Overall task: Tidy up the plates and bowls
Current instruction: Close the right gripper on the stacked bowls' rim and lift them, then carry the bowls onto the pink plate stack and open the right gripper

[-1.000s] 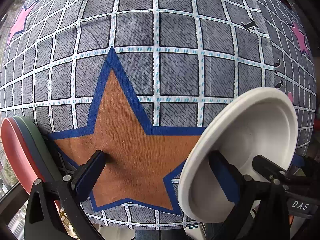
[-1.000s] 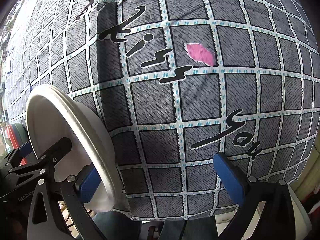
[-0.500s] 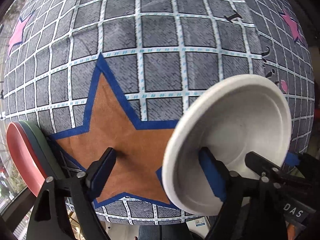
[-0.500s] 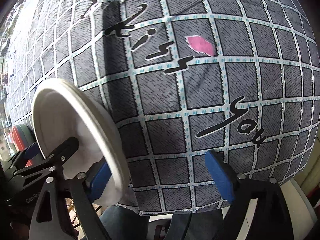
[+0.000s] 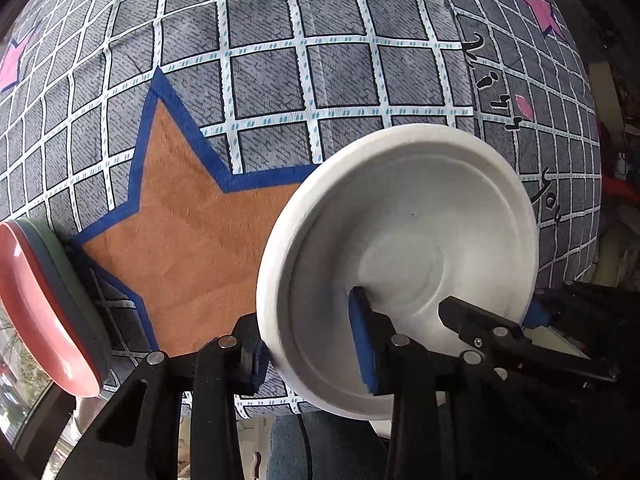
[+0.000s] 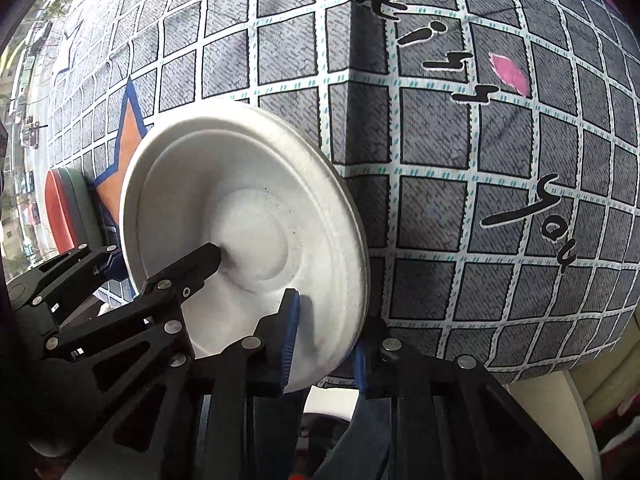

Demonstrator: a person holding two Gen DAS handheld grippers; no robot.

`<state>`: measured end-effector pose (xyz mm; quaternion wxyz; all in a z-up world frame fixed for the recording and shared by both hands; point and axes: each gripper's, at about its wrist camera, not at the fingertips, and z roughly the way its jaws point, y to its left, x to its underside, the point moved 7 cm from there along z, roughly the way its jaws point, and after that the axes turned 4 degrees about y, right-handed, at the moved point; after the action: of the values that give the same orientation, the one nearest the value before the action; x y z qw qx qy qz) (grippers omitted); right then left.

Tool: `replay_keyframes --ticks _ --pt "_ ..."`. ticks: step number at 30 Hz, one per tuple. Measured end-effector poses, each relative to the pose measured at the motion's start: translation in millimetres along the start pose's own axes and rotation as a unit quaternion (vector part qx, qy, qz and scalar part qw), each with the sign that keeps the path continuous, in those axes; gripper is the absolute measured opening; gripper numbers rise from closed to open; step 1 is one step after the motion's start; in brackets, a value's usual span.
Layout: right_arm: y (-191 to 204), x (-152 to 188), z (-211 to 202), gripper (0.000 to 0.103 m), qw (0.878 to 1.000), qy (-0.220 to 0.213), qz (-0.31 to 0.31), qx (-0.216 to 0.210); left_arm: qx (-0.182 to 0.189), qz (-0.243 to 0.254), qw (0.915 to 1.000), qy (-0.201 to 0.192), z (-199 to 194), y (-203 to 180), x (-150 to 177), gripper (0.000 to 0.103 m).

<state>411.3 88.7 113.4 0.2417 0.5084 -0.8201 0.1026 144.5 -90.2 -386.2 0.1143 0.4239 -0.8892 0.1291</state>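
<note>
While both close on its rim, the round white foam plate (image 5: 404, 240) sits tilted between left gripper (image 5: 308, 344) and right gripper (image 6: 326, 336), over grey checked cloth (image 5: 280, 80); stacked red and grey plates (image 5: 44, 300) at nine o'clock

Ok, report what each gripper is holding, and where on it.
Both closing jaws clamp the white plate: left gripper and right gripper each straddle its rim on opposite sides.
</note>
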Motion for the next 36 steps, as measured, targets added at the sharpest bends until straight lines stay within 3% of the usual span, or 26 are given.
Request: replay_keyframes --ticks 7,19,27,36 --pt "18 1 -11 0.025 1.0 -0.011 -0.014 0.008 0.002 -0.005 0.9999 -0.016 -13 9 -1 0.038" --pt "44 -41 -65 0.025 0.999 -0.036 -0.031 0.02 0.006 -0.011 0.9987 -0.049 -60 32 -30 0.038" --pt "73 -71 -106 0.025 0.997 -0.058 -0.05 0.031 0.012 -0.028 0.9962 -0.081 -120 92 -51 0.038" --pt "132 -107 -152 0.025 0.991 -0.079 -0.1 0.051 0.023 -0.077 0.9889 -0.125 -174 166 -54 0.038"
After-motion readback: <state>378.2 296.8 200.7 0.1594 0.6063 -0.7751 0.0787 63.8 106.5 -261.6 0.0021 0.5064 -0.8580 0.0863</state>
